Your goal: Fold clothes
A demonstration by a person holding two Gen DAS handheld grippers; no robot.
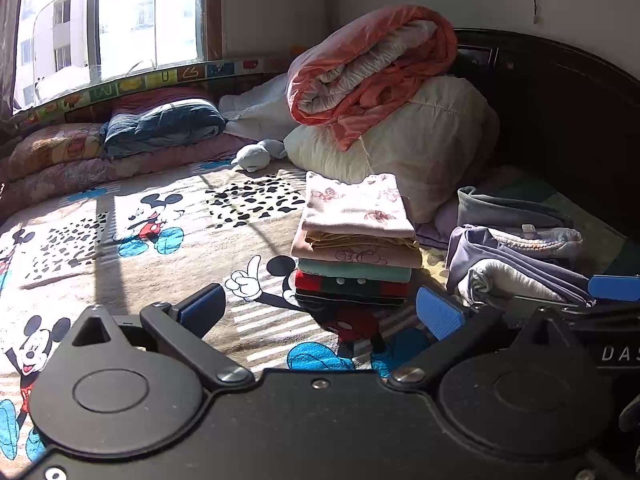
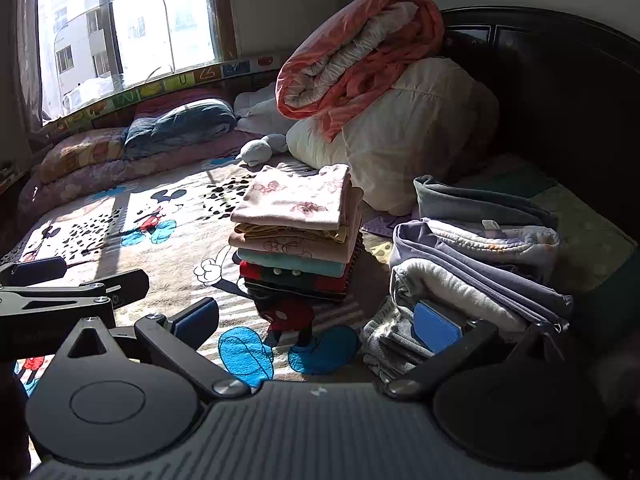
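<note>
A stack of several folded clothes [image 1: 356,240] [image 2: 296,232] stands on the cartoon-mouse bedspread [image 1: 160,232] [image 2: 160,220], a pale pink printed piece on top. To its right lies a second pile of folded lavender, white and grey garments [image 1: 516,260] [image 2: 476,264], with small grey folded pieces [image 2: 390,344] at its near end. My left gripper [image 1: 320,310] is open and empty, just in front of the stack. My right gripper [image 2: 320,322] is open too, its blue right fingertip [image 2: 436,328] against the small grey pieces. The left gripper also shows at the left edge of the right wrist view.
A rolled orange quilt [image 1: 372,72] sits on a cream duvet bundle [image 1: 420,148] behind the stack. The dark headboard [image 1: 560,120] stands at the right. Pillows and a blue blanket [image 1: 164,124] line the window side, near a small grey plush toy [image 1: 256,156].
</note>
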